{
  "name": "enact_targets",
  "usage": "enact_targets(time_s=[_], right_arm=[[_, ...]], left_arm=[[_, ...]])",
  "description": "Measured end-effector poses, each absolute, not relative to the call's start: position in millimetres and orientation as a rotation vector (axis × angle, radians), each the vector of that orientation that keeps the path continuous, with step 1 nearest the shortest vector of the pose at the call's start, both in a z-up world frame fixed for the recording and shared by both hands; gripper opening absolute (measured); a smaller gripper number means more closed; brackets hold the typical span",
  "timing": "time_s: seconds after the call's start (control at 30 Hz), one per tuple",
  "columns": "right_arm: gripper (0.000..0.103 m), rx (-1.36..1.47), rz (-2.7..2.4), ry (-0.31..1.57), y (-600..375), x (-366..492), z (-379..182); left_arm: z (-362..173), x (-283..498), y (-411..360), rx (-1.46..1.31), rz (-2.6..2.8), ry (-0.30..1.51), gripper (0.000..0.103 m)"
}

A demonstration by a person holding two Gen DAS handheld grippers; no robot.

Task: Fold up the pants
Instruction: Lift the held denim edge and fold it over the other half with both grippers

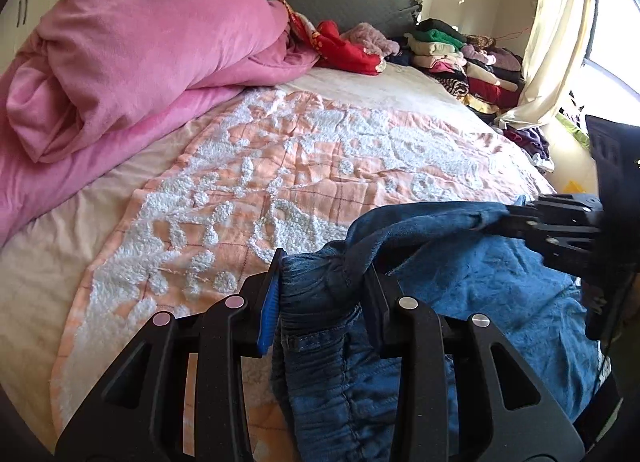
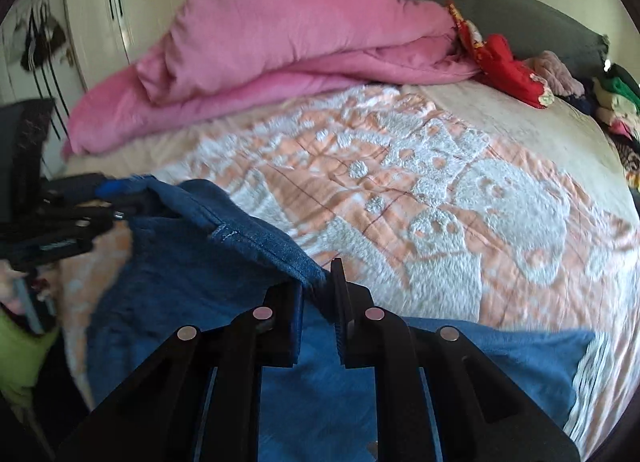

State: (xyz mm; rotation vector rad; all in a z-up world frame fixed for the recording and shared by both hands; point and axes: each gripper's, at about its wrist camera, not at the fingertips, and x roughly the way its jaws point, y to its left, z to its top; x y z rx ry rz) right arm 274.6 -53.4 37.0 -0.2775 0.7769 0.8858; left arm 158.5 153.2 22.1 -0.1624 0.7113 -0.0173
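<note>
Both tongs, left point(image 1: 320, 290) and right point(image 2: 318, 294), are clamped on the jeans point(image 1: 460, 274), lifted off the bed point(image 1: 240, 182); the right's thin bite on the hem might slip, dropping that corner.

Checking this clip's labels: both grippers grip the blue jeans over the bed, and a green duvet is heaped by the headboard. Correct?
Not quite: the duvet is pink, not green, as the left wrist view shows. The left gripper and right gripper do grip the blue jeans over the bed.

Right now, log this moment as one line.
left gripper: shut on pants | right gripper: shut on pants | pants lifted over bedspread
</note>
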Motion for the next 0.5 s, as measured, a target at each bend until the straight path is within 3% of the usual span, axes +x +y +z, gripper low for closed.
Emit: enact_targets(time_s=[0.27, 0.5], right_arm=[[0.010, -0.202, 0.925, 0.717, -89.1, 202.8, 57.6], [0.010, -0.180, 0.929, 0.746, -106.0, 150.3, 36.3]], left_arm=[[36.3, 117.7, 138.6, -0.157, -0.046, 0.678, 0.027], [28.4, 74.8, 126.4, -0.150, -0.063, 0.710, 0.028]])
